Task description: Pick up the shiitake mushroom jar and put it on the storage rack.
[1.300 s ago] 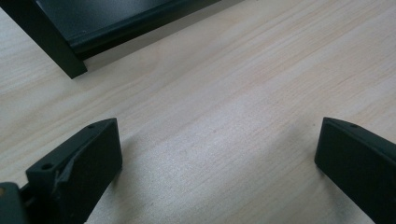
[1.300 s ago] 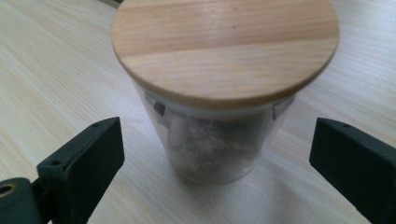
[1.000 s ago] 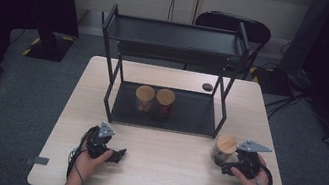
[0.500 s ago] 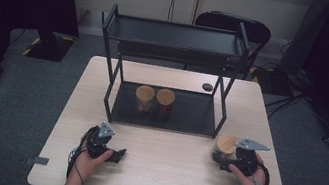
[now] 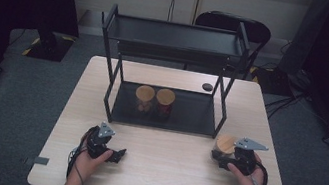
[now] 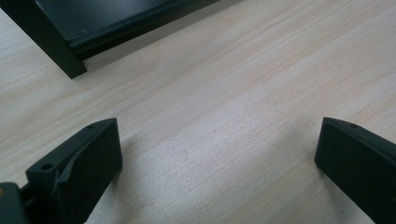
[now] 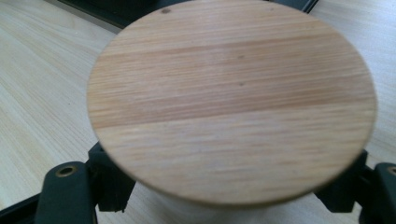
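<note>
The right gripper [image 5: 226, 158] has just been closing its jaws on a wood-lidded jar [image 5: 225, 145], which stands on the table [image 5: 164, 173] between them, its lid [image 7: 231, 100] just above the pads. The left gripper [image 5: 114, 154] rests with jaws wide apart over bare tabletop. Beyond both, two more jars [image 5: 154, 100] sit on the lower shelf of a black rack [image 5: 175, 43].

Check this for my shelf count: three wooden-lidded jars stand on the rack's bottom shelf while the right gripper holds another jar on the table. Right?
Not quite: two jars stand on the bottom shelf of the rack, not three, as the high view shows. The rest holds: the right gripper has just been closing its jaws on another wooden-lidded jar on the table.
</note>
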